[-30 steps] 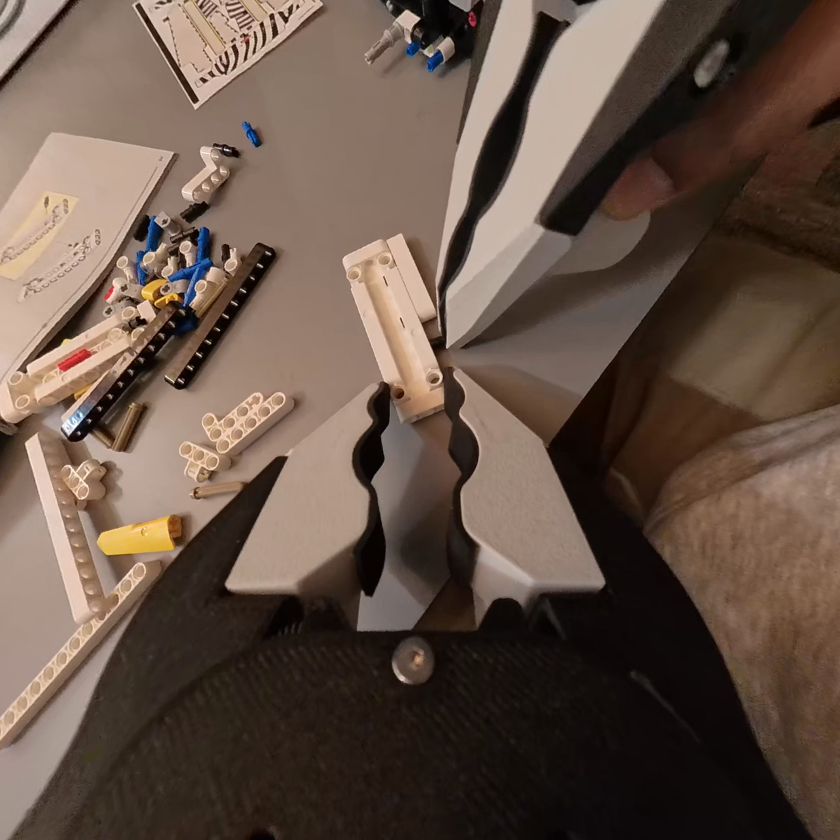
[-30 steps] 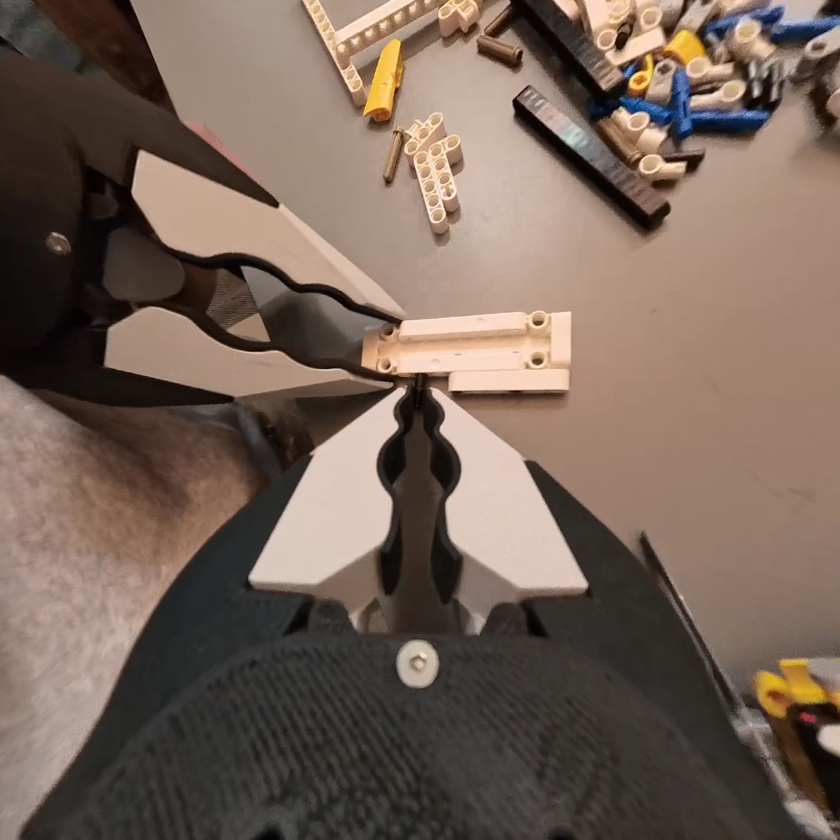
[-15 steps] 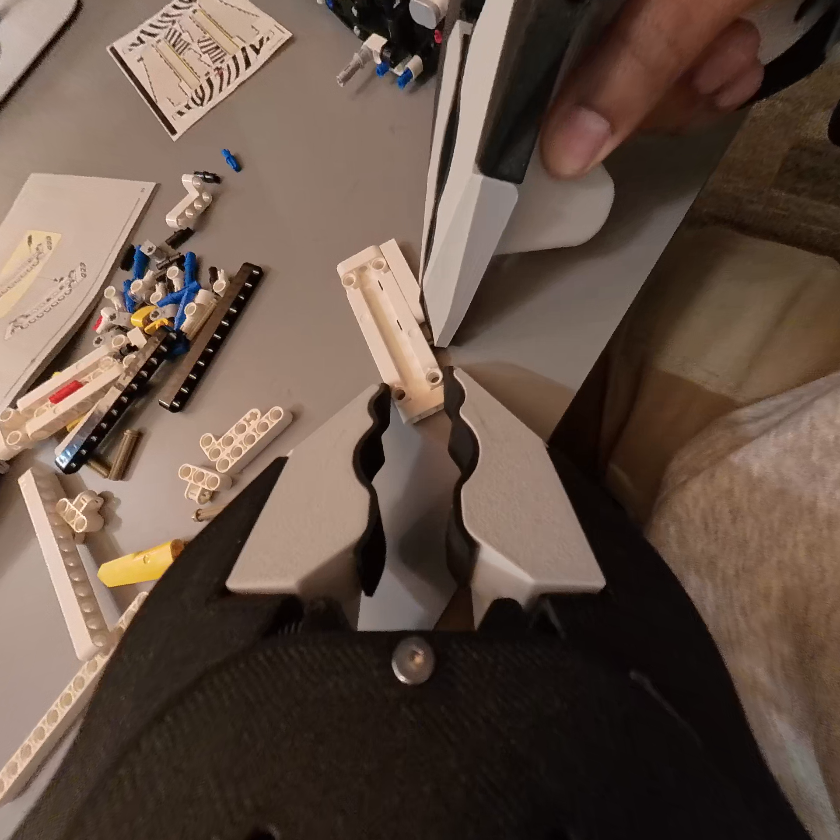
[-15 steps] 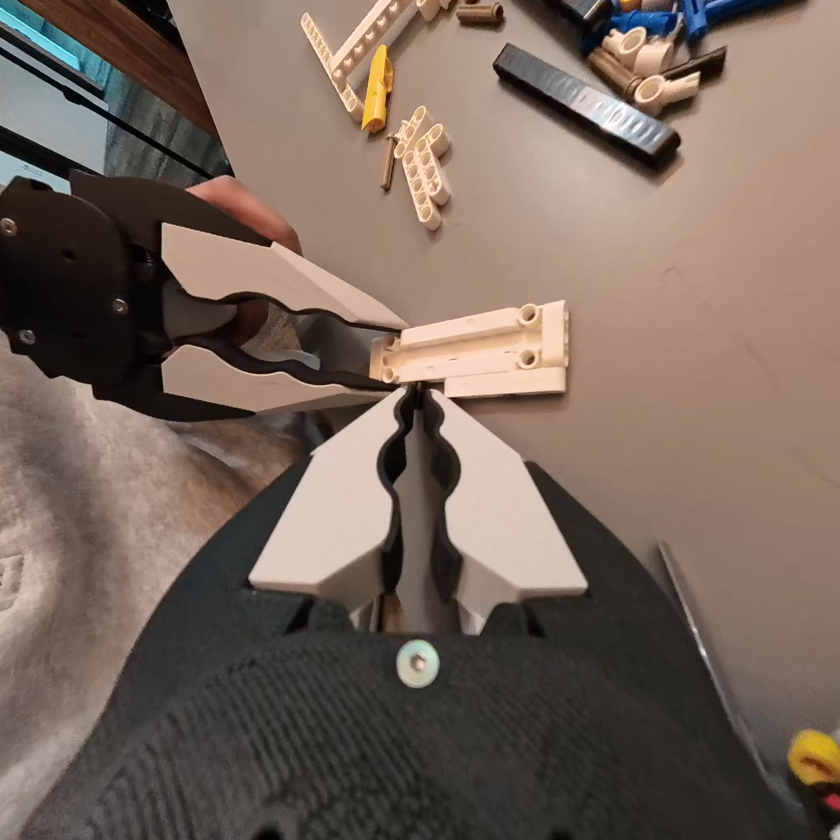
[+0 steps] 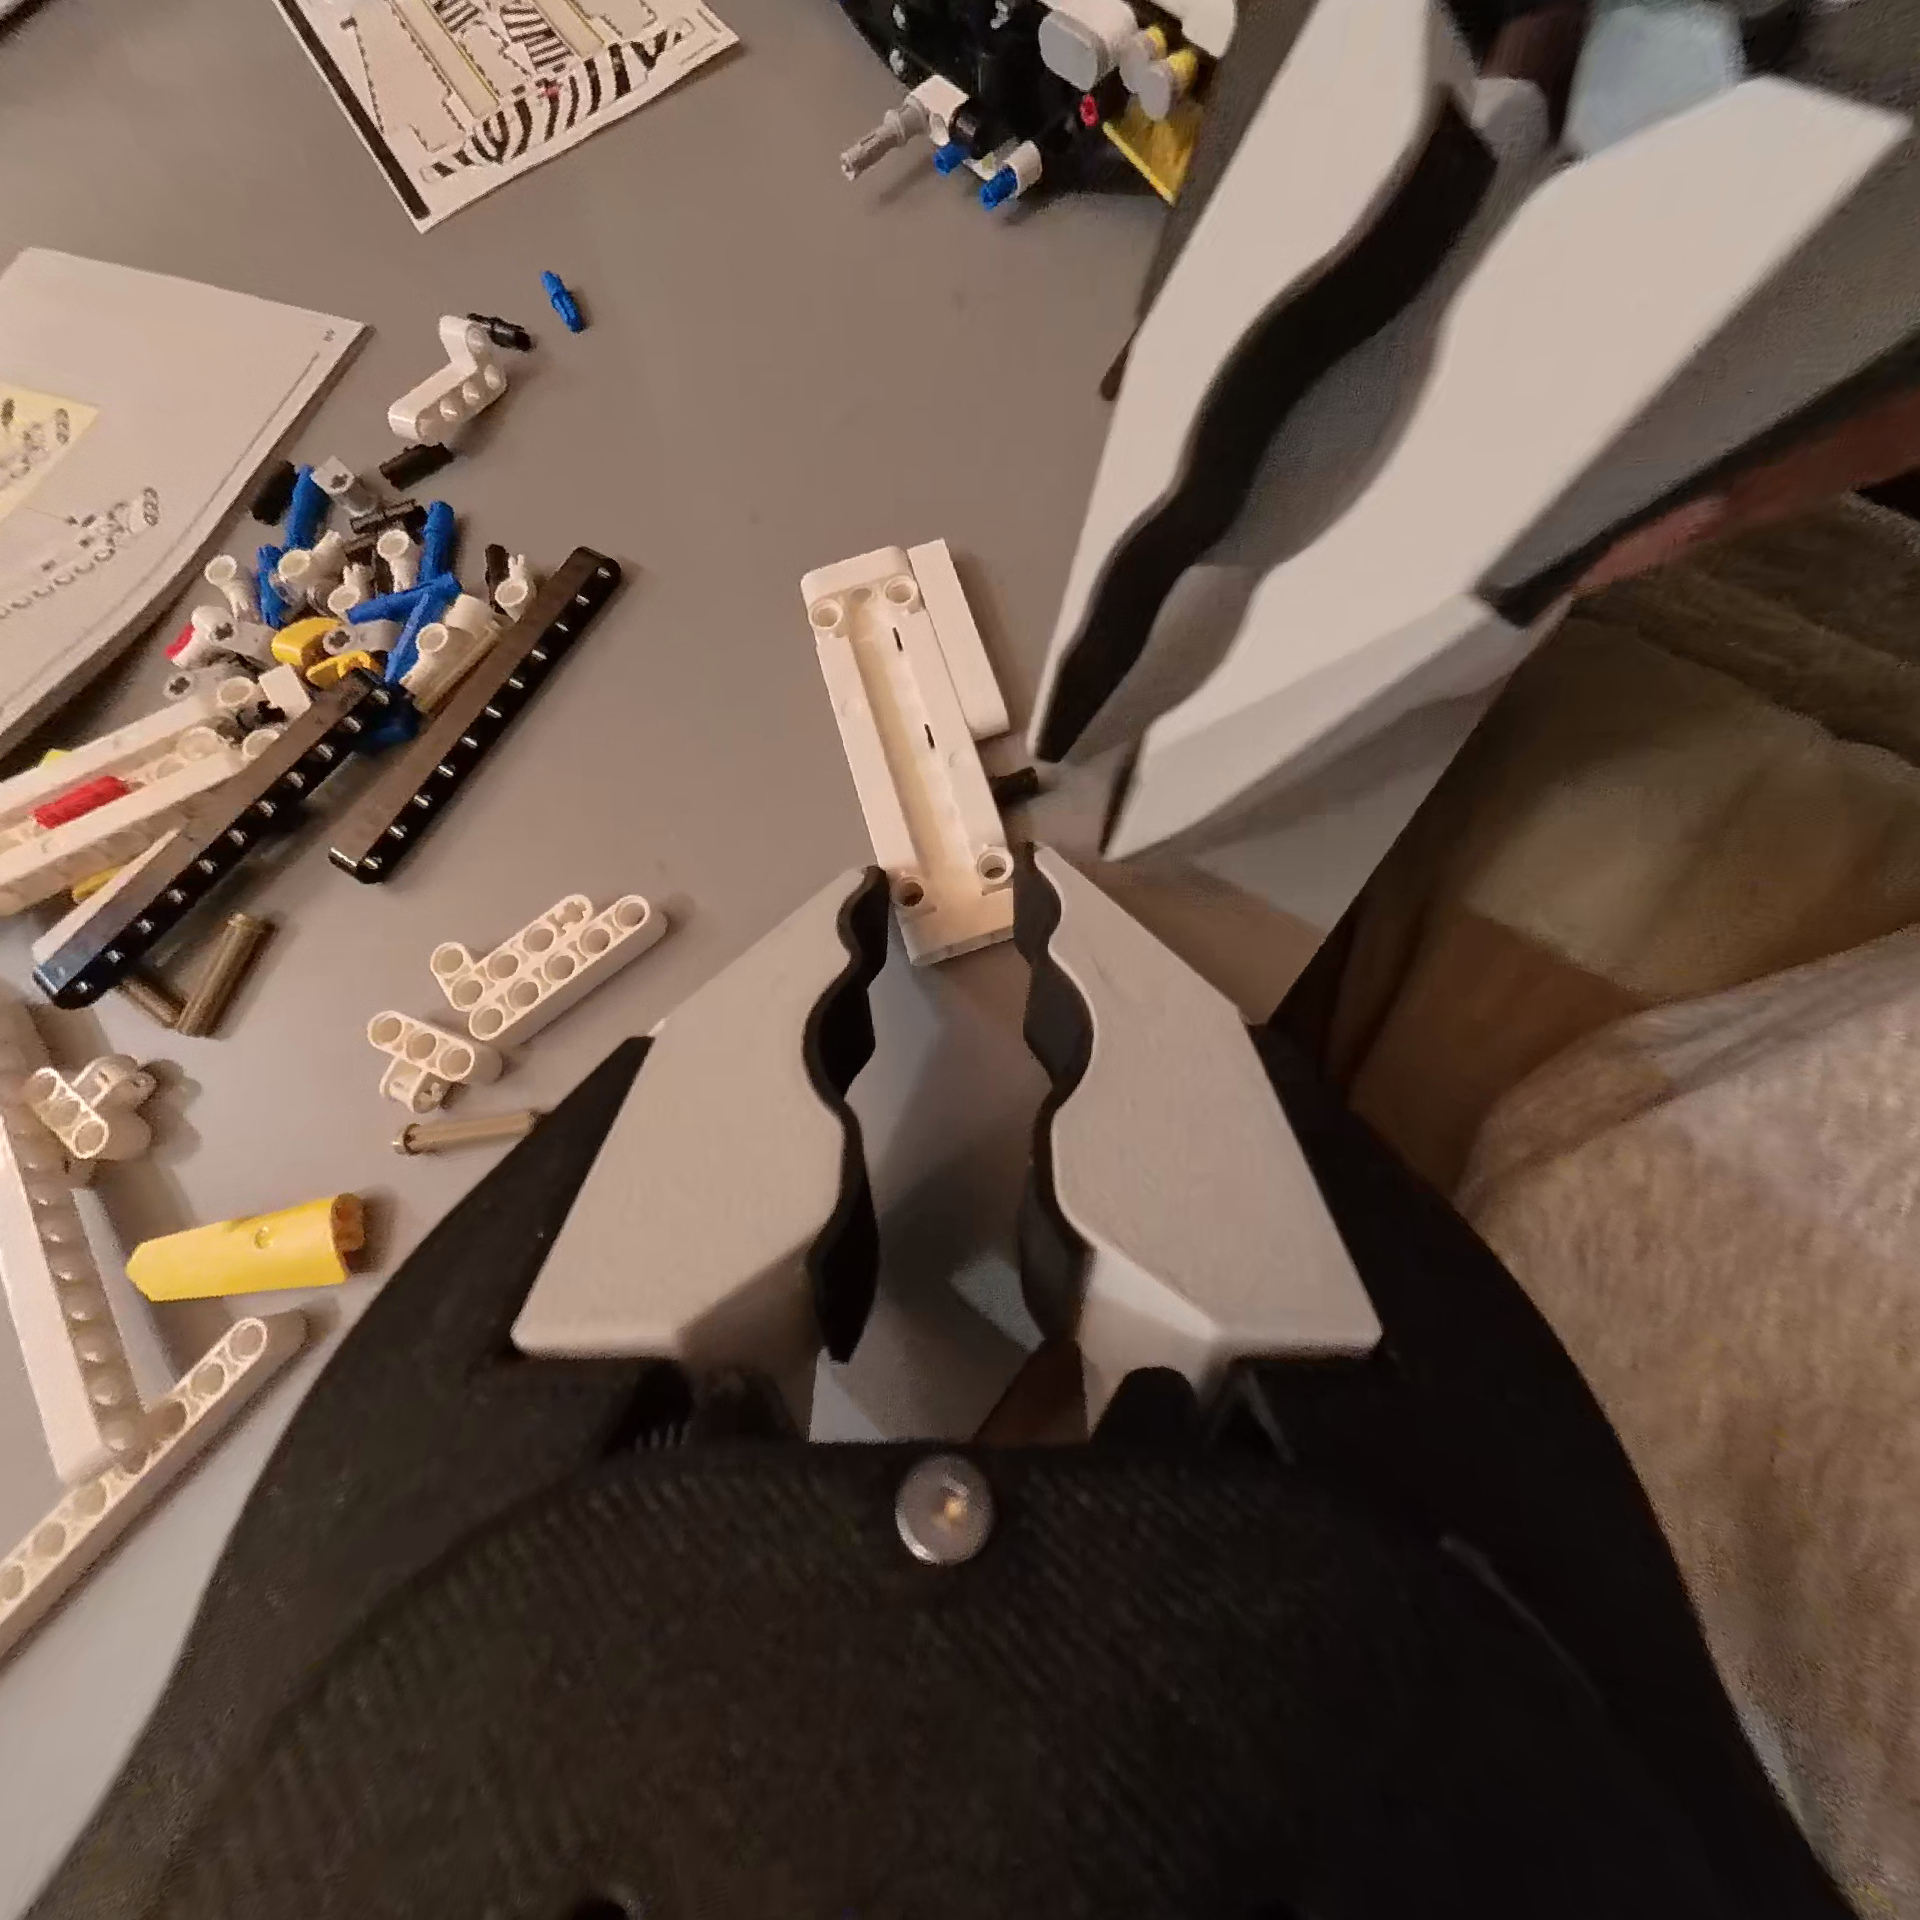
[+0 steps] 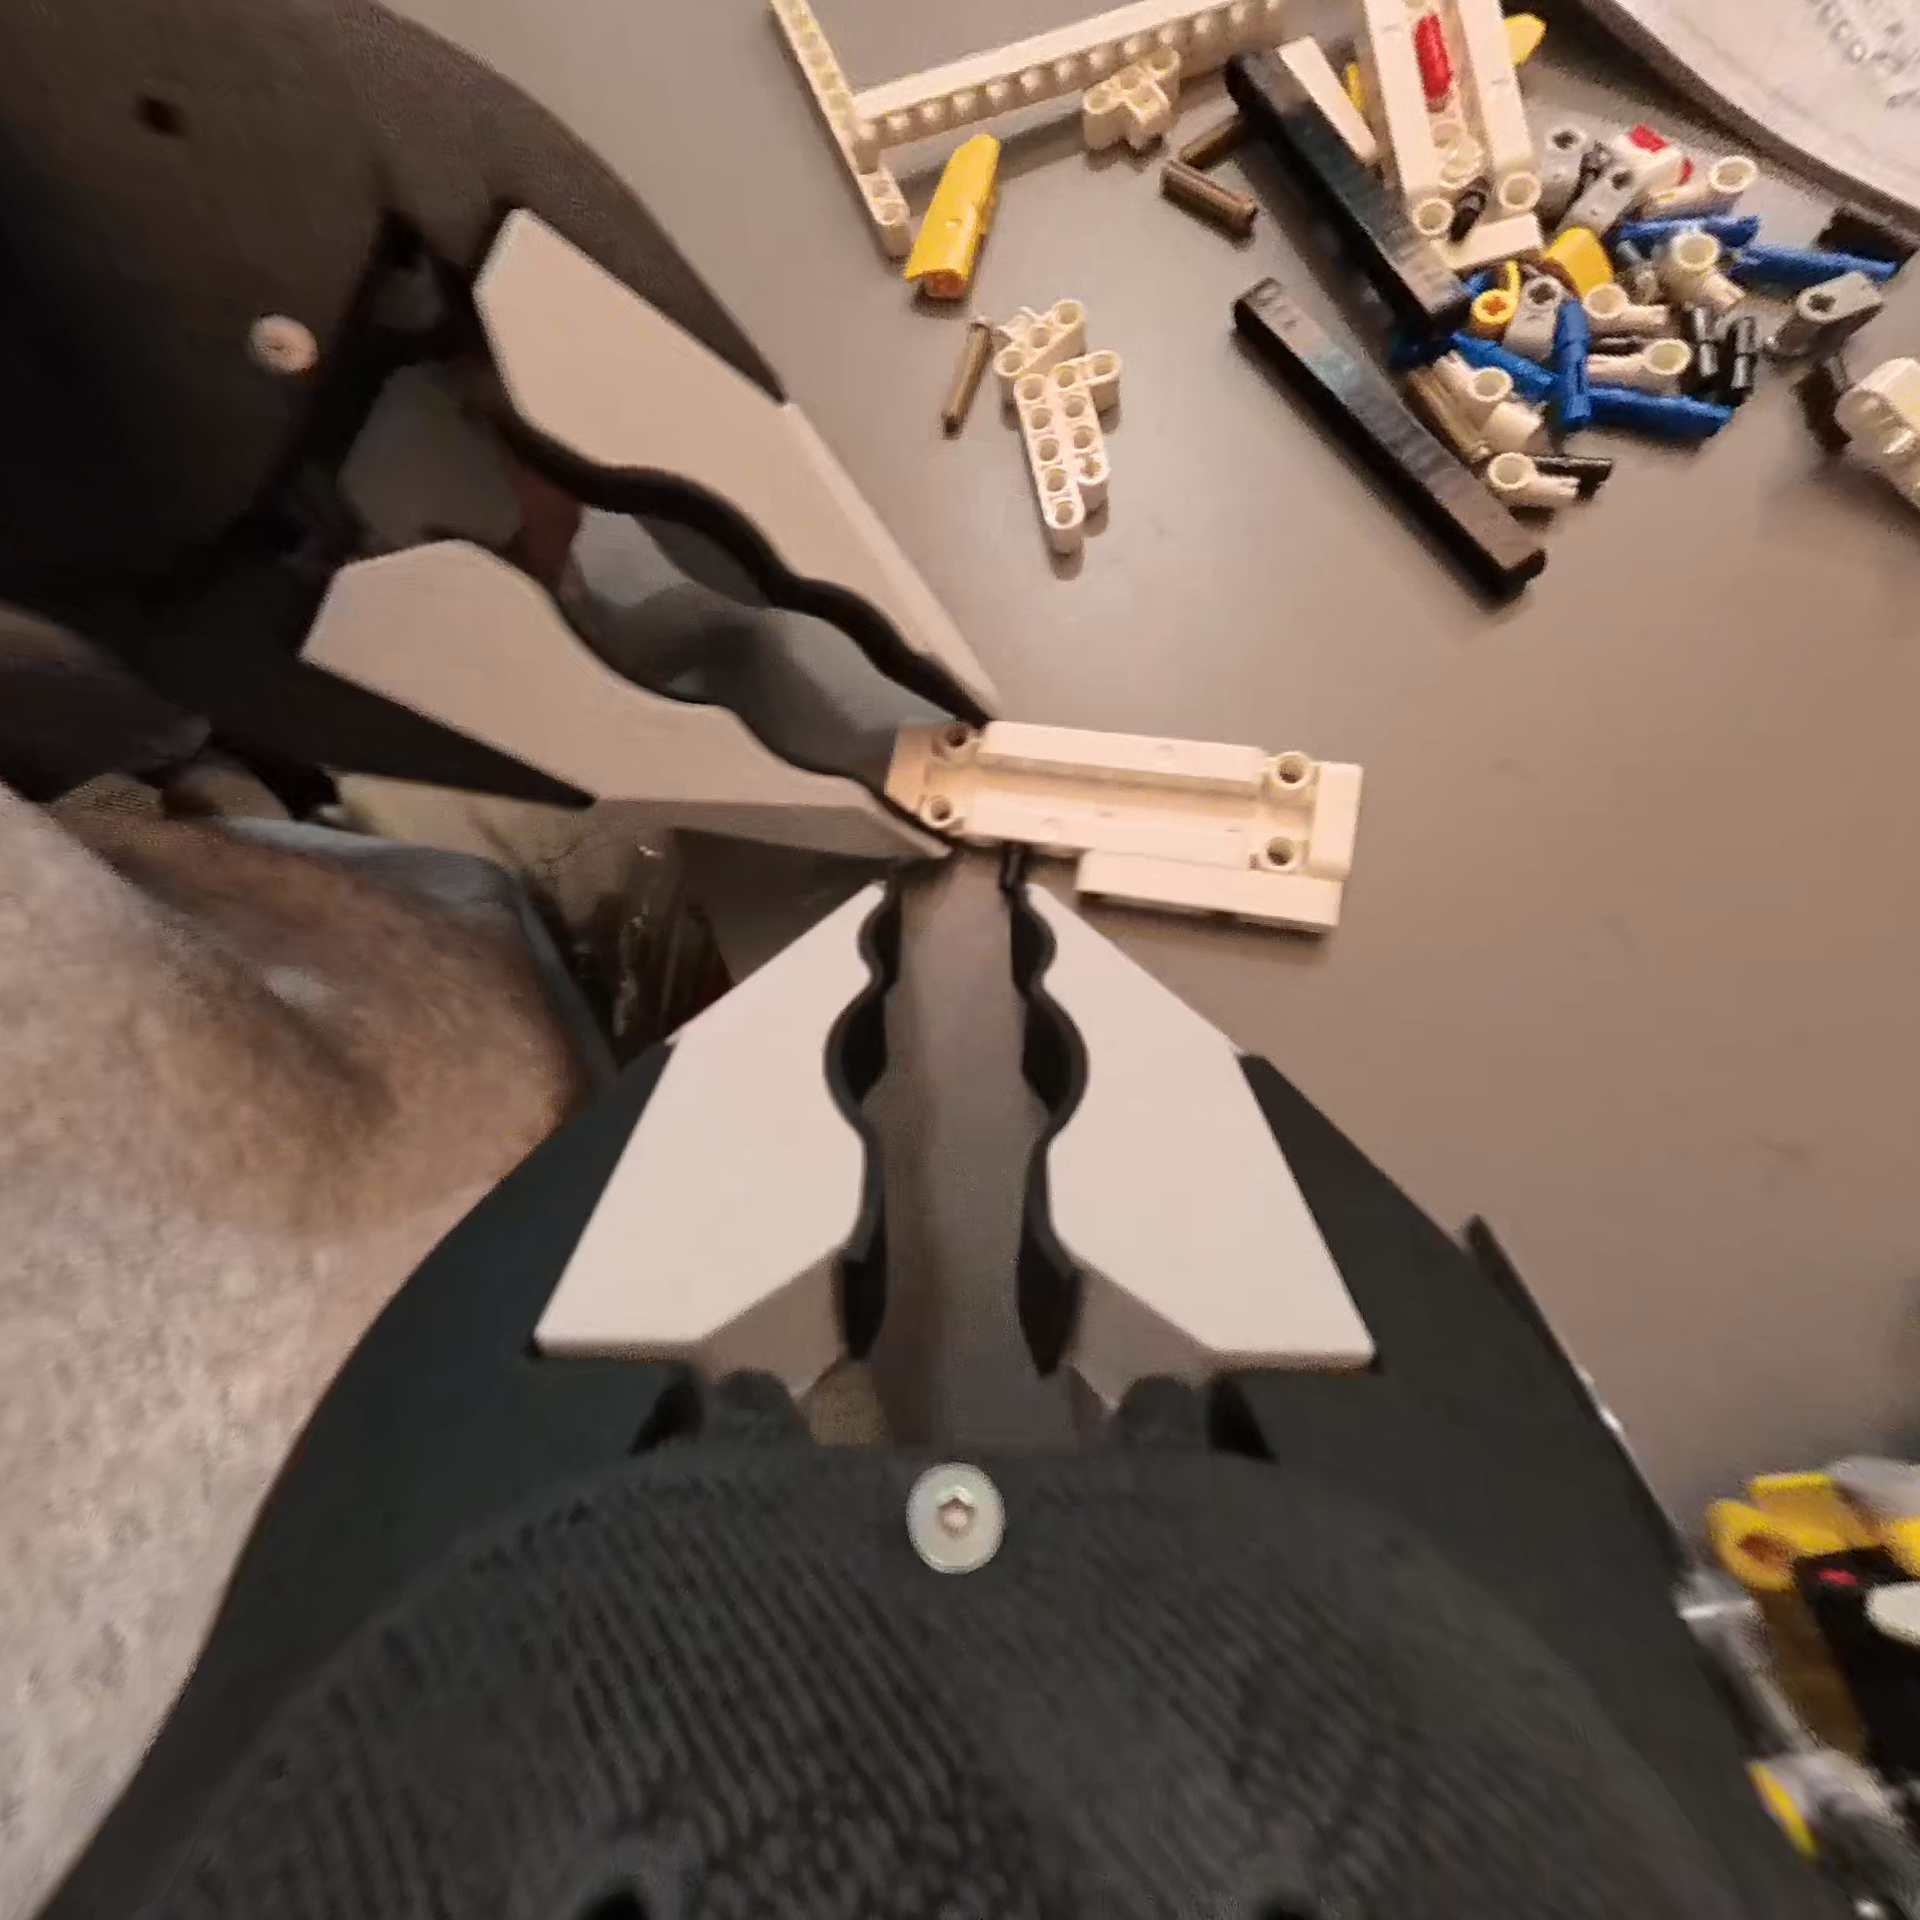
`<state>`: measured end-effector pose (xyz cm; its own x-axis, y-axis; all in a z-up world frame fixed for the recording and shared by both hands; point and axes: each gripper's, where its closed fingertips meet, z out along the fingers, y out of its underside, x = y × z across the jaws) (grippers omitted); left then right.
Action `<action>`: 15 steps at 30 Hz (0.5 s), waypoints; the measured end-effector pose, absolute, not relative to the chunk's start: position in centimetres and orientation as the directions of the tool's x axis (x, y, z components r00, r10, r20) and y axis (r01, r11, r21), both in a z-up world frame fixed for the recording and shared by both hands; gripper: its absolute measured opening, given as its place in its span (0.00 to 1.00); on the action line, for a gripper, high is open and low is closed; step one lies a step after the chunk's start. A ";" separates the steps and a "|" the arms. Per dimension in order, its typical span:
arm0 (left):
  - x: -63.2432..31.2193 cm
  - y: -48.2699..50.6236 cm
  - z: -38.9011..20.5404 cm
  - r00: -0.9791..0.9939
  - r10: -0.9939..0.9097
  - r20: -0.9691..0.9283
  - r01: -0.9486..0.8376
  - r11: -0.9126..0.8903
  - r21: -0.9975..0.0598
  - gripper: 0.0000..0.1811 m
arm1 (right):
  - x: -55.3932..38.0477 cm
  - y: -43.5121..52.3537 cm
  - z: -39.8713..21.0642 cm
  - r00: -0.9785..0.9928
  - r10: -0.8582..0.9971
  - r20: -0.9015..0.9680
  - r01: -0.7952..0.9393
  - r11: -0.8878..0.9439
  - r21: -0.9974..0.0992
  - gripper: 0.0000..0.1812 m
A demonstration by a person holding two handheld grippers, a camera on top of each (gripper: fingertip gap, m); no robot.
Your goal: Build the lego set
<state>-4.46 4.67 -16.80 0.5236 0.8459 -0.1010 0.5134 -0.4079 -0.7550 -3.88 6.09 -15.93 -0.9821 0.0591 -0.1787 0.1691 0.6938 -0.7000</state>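
— Where was the white panel [image 5: 914,727]?
— On the grey table [image 5: 727,395], its near end pinched by the left gripper [image 5: 951,883]
— The right gripper [image 6: 951,883]?
— Fingers spread, beside a black pin [image 6: 1006,864]

**Colour and pattern findings**

Table [image 5: 727,416]: plain grey. White panel piece [image 5: 914,748]: white, cream-tinted in the right wrist view. Small pin [image 5: 1013,781] beside it: black. Left gripper [image 5: 951,894] and right gripper [image 6: 951,883]: pale grey fingers, black wavy pads, black textured bodies. Long holed beam [image 5: 478,717]: black. Wedge piece [image 5: 249,1247]: yellow. Loose pile [image 5: 332,623]: blue, white, yellow, black, one red. Sticker sheet [image 5: 520,83]: white with black zebra-like stripes. Booklet [image 5: 114,457]: white with a pale yellow patch.
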 end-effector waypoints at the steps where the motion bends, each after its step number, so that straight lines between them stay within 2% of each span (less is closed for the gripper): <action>1: -4.5 4.7 -16.8 0.526 0.845 -0.094 0.512 -0.402 -0.759 0.14 | -3.7 6.3 -15.6 -0.985 0.047 -0.167 0.155 0.672 -0.724 0.12; 4: -4.1 5.2 -16.7 0.575 0.815 -0.077 0.487 -0.416 -0.768 0.14 | -4.4 6.7 -14.4 -1.000 0.019 -0.018 0.026 0.606 -0.795 0.15; 7: -3.4 6.0 -16.8 0.656 0.751 -0.070 0.450 -0.464 -0.763 0.14 | -3.6 7.0 -14.3 -0.974 -0.128 0.188 -0.227 0.587 -0.777 0.16; 10: -2.9 6.6 -16.9 0.714 0.691 -0.116 0.385 -0.525 -0.760 0.15 | -2.2 7.4 -14.0 -0.929 -0.271 0.252 -0.363 0.536 -0.762 0.10; 13: -2.7 6.9 -16.9 0.733 0.665 -0.144 0.344 -0.545 -0.765 0.15 | -2.3 7.6 -13.8 -0.918 -0.325 0.228 -0.380 0.550 -0.744 0.10; 15: -2.6 7.0 -16.9 0.740 0.660 -0.131 0.341 -0.536 -0.773 0.15 | -2.3 7.8 -14.6 -0.898 -0.378 0.225 -0.421 0.586 -0.692 0.12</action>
